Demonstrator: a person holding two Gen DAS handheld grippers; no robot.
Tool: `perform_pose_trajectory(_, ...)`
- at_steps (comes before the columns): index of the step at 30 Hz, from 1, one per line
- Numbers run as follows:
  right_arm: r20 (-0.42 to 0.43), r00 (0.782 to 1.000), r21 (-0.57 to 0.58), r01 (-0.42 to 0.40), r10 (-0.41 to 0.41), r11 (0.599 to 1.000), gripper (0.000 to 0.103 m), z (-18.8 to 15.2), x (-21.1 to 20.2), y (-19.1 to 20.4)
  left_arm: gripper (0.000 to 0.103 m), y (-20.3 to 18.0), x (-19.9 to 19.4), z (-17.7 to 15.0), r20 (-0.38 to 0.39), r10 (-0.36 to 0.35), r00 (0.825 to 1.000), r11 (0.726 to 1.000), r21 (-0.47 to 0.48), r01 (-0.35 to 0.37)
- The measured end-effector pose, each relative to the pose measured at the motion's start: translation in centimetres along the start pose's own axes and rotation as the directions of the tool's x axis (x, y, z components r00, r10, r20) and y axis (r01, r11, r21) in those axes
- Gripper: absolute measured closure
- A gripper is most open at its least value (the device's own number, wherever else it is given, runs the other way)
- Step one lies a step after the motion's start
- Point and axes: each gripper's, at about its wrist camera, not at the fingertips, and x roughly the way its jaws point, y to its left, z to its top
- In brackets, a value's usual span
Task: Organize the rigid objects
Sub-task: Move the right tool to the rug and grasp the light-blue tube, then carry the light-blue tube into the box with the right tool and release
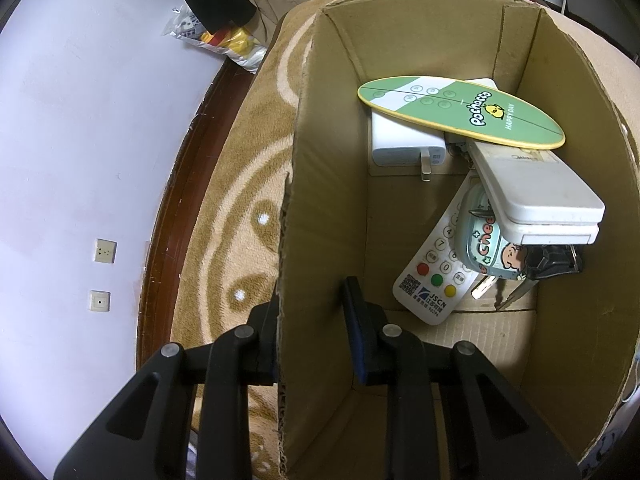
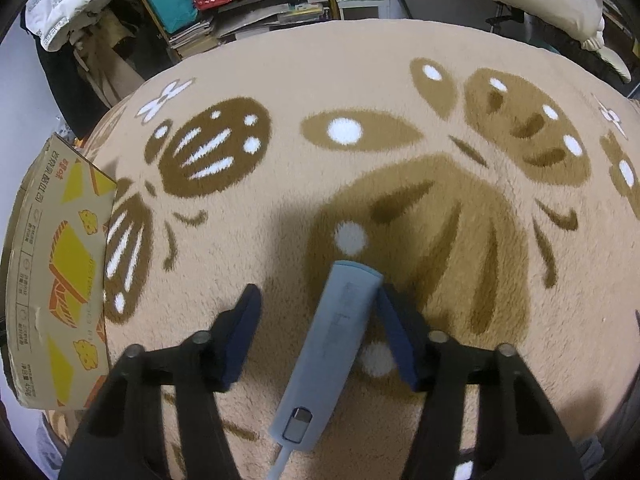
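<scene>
Cardboard box (image 1: 328, 208) holding remotes (image 1: 436, 272), green board (image 1: 460, 110), white charger (image 1: 404, 140)

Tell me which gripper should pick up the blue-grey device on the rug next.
Right. The right gripper is open astride the blue-grey device, one finger touching it. The left gripper straddles the cardboard box wall.

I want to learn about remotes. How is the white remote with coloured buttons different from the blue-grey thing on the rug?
The white remote lies inside the cardboard box, partly under other things; the blue-grey device lies alone on the rug. The remote shows red, green and yellow buttons; the device looks plain. Both are long and slim.
</scene>
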Motion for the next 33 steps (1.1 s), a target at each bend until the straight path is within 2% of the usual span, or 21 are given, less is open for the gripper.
perform_pose_trajectory(1,-0.002,1.0,0.001,0.001,-0.001,1.0,0.049,0.0,0.0,-0.1,0.077,0.1,0.0,0.0,0.0,0.001,1.0,1.0,0.0,-0.001)
perform_pose_trajectory(6,-0.042,0.999,0.017,-0.005,0.006,1.0,0.071,0.1,1.0,-0.2,0.077,-0.1,0.0,0.0,0.0,0.001,1.0,1.0,0.001,-0.001)
perform_pose_trajectory(15,-0.003,1.0,-0.056,-0.019,0.019,0.998,0.074,-0.1,0.7,1.6,0.077,0.0,-0.1,-0.1,-0.002,-0.001,1.0,1.0,-0.005,0.001)
perform_pose_trajectory(20,0.058,0.996,-0.094,-0.069,0.075,0.993,0.074,0.2,-0.7,3.3,0.077,-0.2,-0.1,0.0,-0.001,0.002,1.0,1.0,-0.003,-0.002)
perform_pose_trajectory(22,0.113,0.99,-0.113,-0.075,0.088,0.991,0.075,0.3,-1.8,4.0,0.077,-0.2,-0.1,0.0,-0.001,0.002,1.0,1.0,-0.004,-0.002)
perform_pose_trajectory(28,0.199,0.97,-0.123,-0.119,0.142,0.985,0.075,1.1,-4.3,5.6,0.077,-0.3,0.0,0.0,-0.001,0.003,1.0,1.0,-0.003,-0.003)
perform_pose_trajectory(33,0.285,0.934,-0.19,-0.167,0.217,0.968,0.075,2.4,-7.0,7.9,0.077,-0.3,0.0,0.0,-0.002,0.002,1.0,1.0,-0.005,-0.002)
